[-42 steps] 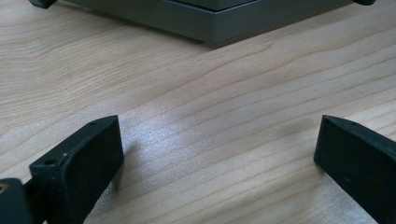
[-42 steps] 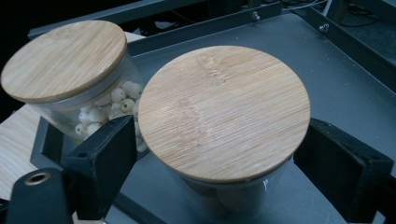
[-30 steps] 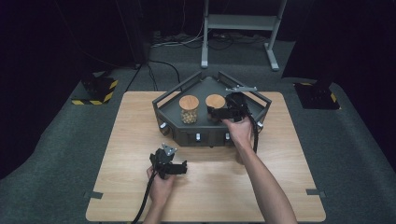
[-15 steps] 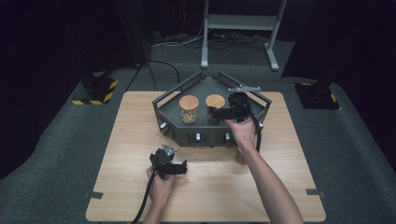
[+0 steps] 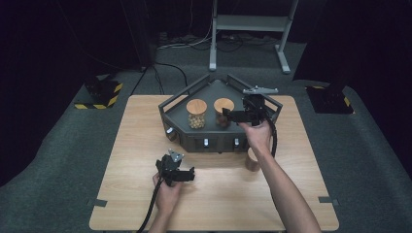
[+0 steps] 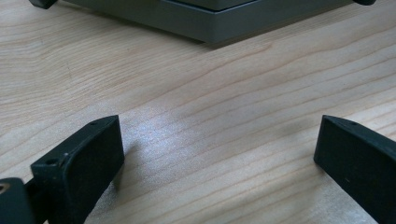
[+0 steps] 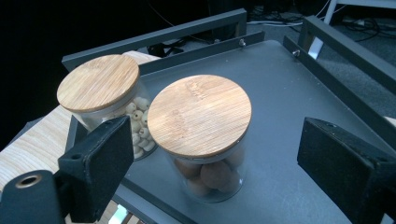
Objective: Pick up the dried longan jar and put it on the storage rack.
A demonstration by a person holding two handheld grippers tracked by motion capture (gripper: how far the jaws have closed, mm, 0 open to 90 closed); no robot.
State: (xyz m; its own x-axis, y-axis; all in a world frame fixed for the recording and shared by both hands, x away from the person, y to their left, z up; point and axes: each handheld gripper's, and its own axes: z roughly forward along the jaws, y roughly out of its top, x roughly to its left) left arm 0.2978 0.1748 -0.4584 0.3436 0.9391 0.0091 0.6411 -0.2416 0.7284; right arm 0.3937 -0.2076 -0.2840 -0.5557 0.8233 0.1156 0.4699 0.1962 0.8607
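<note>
Wood grain of the table [image 6: 196,154] runs beneath the left gripper [image 5: 176,171], which sits low over the near part of the tabletop with its jaws spread wide and nothing between them; the grey edge of the tray [image 6: 210,28] lies just ahead of it. Farther on, the right gripper [image 5: 232,115] hangs above the dark five-sided tray [image 5: 214,93], jaws wide and gripping nothing, one on either side of the jar of brown nuts [image 7: 205,140] but clear of the glass. That jar stands upright on the tray floor under its round bamboo lid [image 7: 200,114]. Just beside it, perhaps touching, though the angle makes that hard to judge, stands the jar of pale beads [image 7: 105,95], also lidded. A third wooden-looking cylinder [image 5: 252,160] stands on the table by the person's right forearm, partly hidden.
</note>
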